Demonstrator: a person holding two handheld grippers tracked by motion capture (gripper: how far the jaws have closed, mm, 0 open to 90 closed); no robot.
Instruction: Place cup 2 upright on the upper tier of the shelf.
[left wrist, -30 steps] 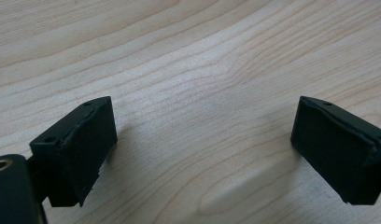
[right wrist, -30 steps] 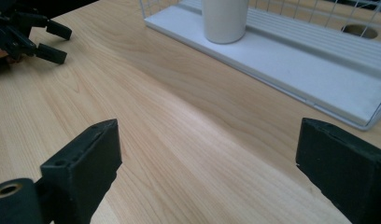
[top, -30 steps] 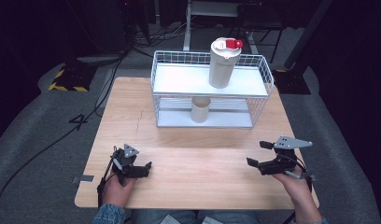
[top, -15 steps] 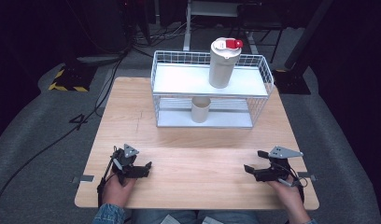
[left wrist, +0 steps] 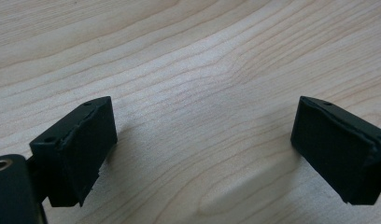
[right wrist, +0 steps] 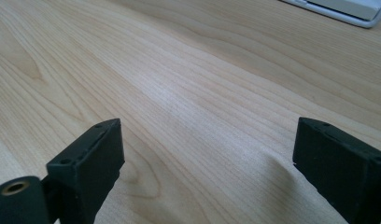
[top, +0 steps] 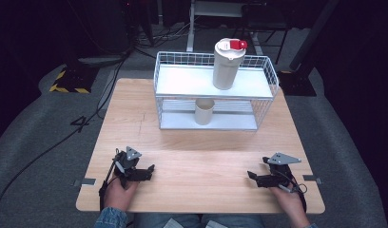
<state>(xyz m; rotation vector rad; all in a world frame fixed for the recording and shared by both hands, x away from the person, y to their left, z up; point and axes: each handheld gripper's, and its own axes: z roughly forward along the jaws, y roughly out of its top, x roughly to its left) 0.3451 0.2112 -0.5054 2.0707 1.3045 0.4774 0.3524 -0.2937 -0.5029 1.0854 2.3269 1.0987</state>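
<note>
White cylindrical tumbler (top: pixel 227 64) with its red flip lid stands upright on the top deck of the white wire two-tier rack (top: pixel 173 76), toward the rack's right half, at 12 o'clock from you. Beige paper-like cup (top: pixel 204 111), matte and slightly tapered, stands upright on the lower shelf, just below and left of the tumbler. Neither is touched; you are well apart from both, so any handling appears not yet begun.

Your left gripper (top: pixel 145 172) lies low over the pale, fine-grained wooden table (top: pixel 206 156) at 7 o'clock, jaws spread, nothing between them. Your right gripper (top: pixel 254 178) sits at 5 o'clock, jaws likewise parted and empty. The black pads (left wrist: pixel 88 144) look blocky, matte, rubbery.

Judgement: the reach toward the rack remains to be done.
</note>
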